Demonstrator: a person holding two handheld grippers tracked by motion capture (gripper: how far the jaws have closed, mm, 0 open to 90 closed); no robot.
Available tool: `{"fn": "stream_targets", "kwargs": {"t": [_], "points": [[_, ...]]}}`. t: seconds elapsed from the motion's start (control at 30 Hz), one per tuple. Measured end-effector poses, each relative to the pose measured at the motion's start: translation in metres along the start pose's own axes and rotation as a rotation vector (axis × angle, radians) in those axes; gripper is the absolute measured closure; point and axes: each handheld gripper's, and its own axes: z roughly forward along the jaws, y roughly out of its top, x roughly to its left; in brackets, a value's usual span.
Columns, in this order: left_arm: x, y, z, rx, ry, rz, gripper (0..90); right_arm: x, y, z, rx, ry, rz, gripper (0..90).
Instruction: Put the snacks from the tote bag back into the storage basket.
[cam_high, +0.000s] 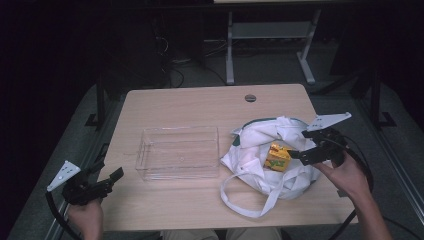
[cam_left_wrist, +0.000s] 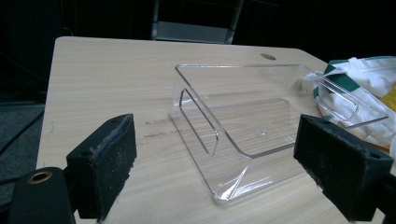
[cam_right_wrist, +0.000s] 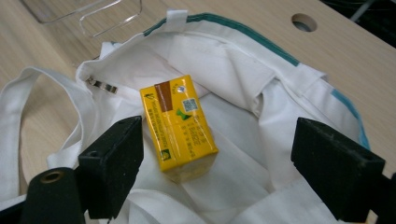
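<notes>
A yellow carton (cam_high: 278, 156) (cam_right_wrist: 179, 126) lies on a white cloth bag (cam_high: 265, 150) (cam_right_wrist: 233, 93) with green trim at the table's right. My right gripper (cam_high: 297, 145) (cam_right_wrist: 217, 172) hovers just right of the carton, jaws open wide, nothing between the pads; the carton lies just beyond its left jaw. A clear plastic box (cam_high: 178, 152) (cam_left_wrist: 243, 126) stands empty at the table's middle. My left gripper (cam_high: 109, 175) (cam_left_wrist: 215, 172) is held open near the front left corner, pointing toward the box.
The wooden table (cam_high: 200, 105) has a round cable hole (cam_high: 250, 98) near its far edge. The bag's long strap (cam_high: 245, 200) loops toward the front edge. Table legs and cables stand on the dark floor behind.
</notes>
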Motion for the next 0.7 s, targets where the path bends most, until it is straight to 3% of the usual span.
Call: {"fn": "stream_targets", "kwargs": {"t": [0.33, 0.7], "points": [[0.001, 0.000, -0.001, 0.001, 0.004, -0.002, 12.5, 0.006, 0.020, 0.020, 0.090, 0.054, -0.072, 19.0], [0.002, -0.001, -0.002, -0.007, 0.004, -0.011, 12.5, 0.008, 0.025, 0.039, 0.165, 0.076, -0.113, 22.2]]}}
